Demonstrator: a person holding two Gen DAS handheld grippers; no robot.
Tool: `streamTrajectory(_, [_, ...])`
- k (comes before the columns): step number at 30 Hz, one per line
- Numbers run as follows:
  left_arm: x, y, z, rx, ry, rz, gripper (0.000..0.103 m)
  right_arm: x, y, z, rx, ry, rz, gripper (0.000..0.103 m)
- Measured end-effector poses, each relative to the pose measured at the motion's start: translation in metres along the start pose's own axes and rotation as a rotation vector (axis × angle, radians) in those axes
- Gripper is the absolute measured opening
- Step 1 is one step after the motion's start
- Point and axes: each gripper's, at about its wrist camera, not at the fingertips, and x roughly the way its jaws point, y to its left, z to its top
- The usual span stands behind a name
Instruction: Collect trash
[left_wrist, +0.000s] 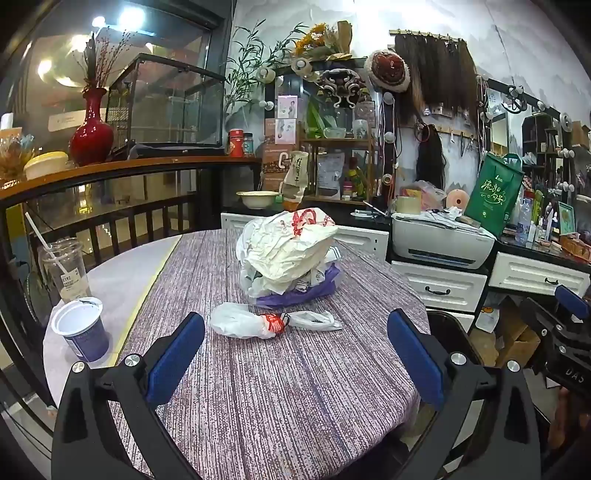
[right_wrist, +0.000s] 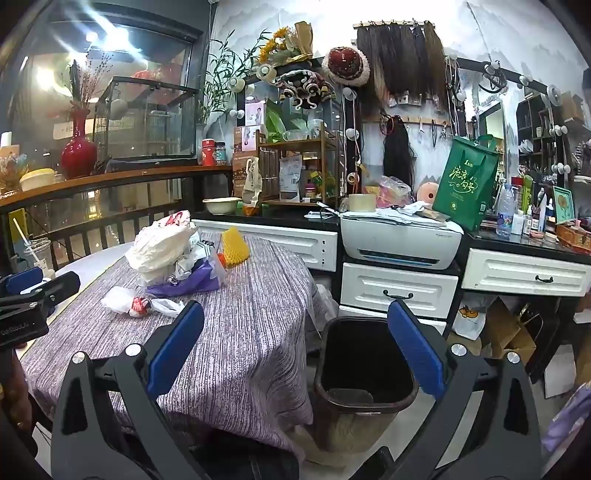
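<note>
Both grippers, left (left_wrist: 295, 354) and right (right_wrist: 295, 354), gape empty; bag (left_wrist: 255, 323) near the bin (right_wrist: 364, 365) is limp, probably slipping a shallow pinch.

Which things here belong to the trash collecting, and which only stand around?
For the job: small knotted white plastic bag; pile of crumpled bags; blue yogurt cup; yellow foam net; dark bin.
Only standing around: white printer; green tote bag; red vase.
</note>
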Motion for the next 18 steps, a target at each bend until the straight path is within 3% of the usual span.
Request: streamTrajectory(18, [0.0005,0.0033,0.0022,0.000,0.011,-0.014,0.098,-0.0038,0.0022,0.0006,0.002,0.004,0.002,0.098])
